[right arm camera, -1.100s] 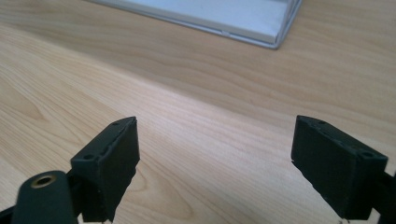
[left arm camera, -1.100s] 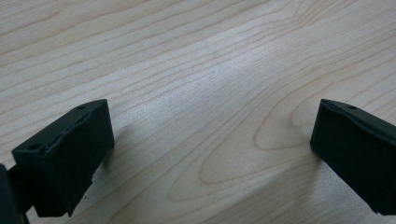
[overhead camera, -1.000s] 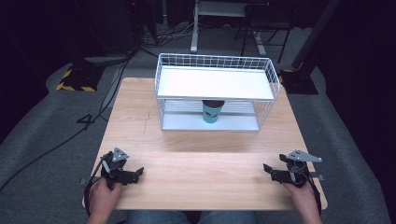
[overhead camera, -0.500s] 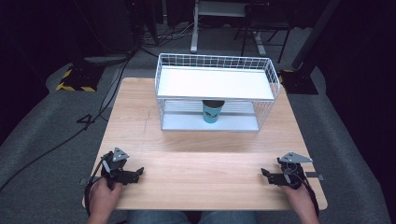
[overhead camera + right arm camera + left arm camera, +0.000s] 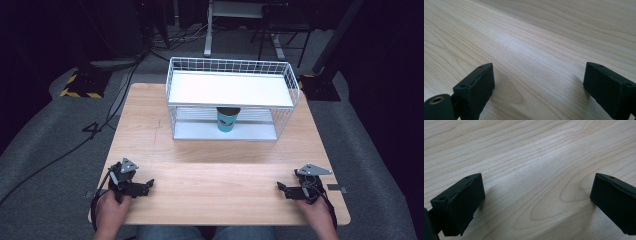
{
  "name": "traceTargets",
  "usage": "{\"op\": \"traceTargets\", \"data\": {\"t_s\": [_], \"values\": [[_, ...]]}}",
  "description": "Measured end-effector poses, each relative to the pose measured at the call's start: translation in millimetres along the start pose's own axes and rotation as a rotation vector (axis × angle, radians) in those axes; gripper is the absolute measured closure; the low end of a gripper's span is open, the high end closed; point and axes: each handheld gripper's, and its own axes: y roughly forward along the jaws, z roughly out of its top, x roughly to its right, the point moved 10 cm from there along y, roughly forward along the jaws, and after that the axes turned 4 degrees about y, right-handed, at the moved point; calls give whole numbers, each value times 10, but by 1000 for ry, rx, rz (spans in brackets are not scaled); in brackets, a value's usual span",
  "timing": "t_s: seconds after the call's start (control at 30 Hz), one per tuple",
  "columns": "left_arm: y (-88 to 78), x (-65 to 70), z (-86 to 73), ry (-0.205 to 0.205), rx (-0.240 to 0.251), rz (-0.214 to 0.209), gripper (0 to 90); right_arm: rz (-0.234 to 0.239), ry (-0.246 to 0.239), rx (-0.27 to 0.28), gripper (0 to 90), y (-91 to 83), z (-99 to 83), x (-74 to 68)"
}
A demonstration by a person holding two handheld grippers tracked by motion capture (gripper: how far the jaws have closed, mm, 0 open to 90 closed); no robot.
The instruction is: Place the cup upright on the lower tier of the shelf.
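A teal paper cup [image 5: 227, 119] with a dark rim stands upright on the lower shelf of a white wire rack [image 5: 230, 89] at the back of the wooden table [image 5: 210, 165]. Near the table's front left corner rests my left gripper [image 5: 148, 185], held by a hand, open and empty. My right gripper [image 5: 281, 188] rests near the front right corner, likewise open and empty. In the left gripper view the two black jaws stand wide apart over bare wood [image 5: 534, 170]. The right gripper view has its jaws apart the same way over wood [image 5: 536, 55].
The rack has a white upper shelf [image 5: 230, 89] and a grey lower shelf [image 5: 250, 132]. Dark floor, cables [image 5: 65, 150] and stands surround the table. Bare wood lies between the grippers and the rack.
The right gripper has slid slightly left and toward the table's front edge. The left gripper has stayed put.
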Motion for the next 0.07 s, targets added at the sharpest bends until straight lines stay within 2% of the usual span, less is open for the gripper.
{"op": "traceTargets", "data": {"t_s": [0.07], "values": [[1,1,1,-2,1,1,0,0,0,0,104,0,0,0]]}}
